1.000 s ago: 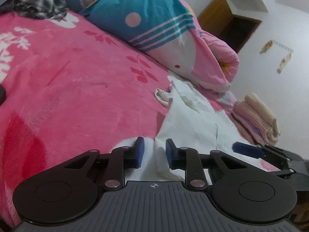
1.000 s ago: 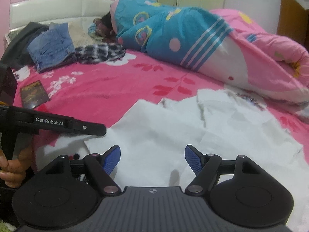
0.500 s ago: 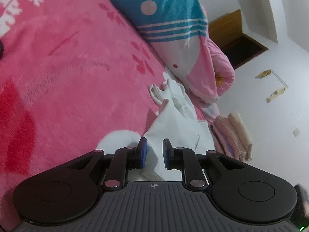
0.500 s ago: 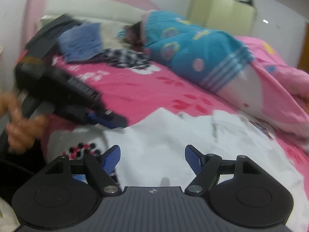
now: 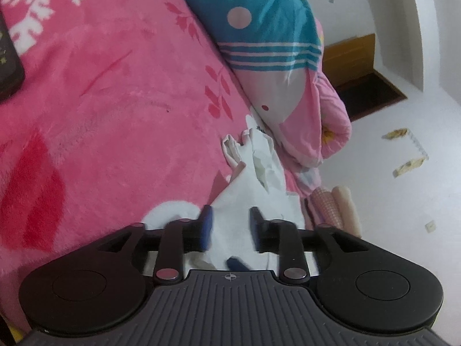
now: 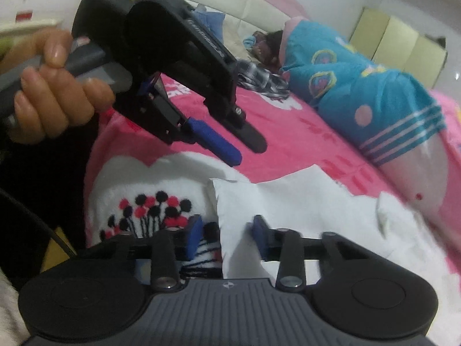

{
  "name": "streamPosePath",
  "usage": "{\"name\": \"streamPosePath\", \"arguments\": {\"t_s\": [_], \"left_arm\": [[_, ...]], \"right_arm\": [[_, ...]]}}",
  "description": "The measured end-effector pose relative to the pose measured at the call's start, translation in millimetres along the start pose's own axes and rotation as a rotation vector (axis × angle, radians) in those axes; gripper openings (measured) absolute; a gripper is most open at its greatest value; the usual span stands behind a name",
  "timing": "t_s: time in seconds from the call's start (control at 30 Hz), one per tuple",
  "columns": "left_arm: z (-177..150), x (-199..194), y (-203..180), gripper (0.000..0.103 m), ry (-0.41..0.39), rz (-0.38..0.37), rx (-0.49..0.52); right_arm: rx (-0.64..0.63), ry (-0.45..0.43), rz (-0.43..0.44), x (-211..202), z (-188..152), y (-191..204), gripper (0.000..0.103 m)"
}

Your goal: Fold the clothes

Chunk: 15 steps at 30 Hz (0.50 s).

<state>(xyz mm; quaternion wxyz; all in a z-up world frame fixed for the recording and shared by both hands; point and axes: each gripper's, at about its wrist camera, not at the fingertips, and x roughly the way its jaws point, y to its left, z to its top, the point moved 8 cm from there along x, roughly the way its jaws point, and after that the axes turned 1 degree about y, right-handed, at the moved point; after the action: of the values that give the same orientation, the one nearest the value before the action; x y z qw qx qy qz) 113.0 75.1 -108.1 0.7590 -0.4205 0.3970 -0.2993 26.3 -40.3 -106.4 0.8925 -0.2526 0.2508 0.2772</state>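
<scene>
I find the bed (image 5: 109, 121) covered by a pink blanket, the rolled quilt (image 6: 374, 98) along its far side. The white garment (image 6: 317, 210) lies spread on the blanket at the near edge, rumpled toward the quilt. Since a second ago, the left gripper (image 5: 230, 225) has lifted off the cloth, its jaws wider, now parted and empty. The right gripper (image 6: 224, 233) has narrowed onto a raised fold at the garment's corner; I cannot tell whether it pinches. I judge a handover.
</scene>
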Motion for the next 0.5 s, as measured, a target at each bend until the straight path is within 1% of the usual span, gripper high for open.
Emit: {"name": "streamPosePath", "arguments": {"t_s": [0.03,0.07,0.1,0.13,0.17,0.27,0.37,0.5], "left_arm": [[1,1,1,0.034,0.003,-0.008,-0.010],[1,1,1,0.038,0.008,-0.015,-0.019],[1,3,1,0.040,0.017,-0.021,-0.026],[1,4,1,0.044,0.026,-0.026,-0.030],[0,5,1,0.047,0.034,-0.029,-0.033],[-2,7,-1,0.054,0.047,-0.026,-0.029],[-3,6,-1,0.058,0.048,-0.036,-0.044],[-6,11,-2,0.063,0.065,-0.060,-0.070]], "right_arm": [[0.018,0.000,0.013,0,0,-2,0.026],[0.035,0.000,0.025,0,0,-4,0.023],[0.057,0.002,0.033,1,0,-7,0.022],[0.080,0.001,0.040,1,-1,-9,0.019],[0.093,0.001,0.040,1,-1,-11,0.013],[0.137,-0.003,0.041,0,-1,-16,0.002],[0.236,-0.016,0.059,-4,-1,-28,0.001],[0.272,-0.045,0.053,-12,1,-38,0.001]]}}
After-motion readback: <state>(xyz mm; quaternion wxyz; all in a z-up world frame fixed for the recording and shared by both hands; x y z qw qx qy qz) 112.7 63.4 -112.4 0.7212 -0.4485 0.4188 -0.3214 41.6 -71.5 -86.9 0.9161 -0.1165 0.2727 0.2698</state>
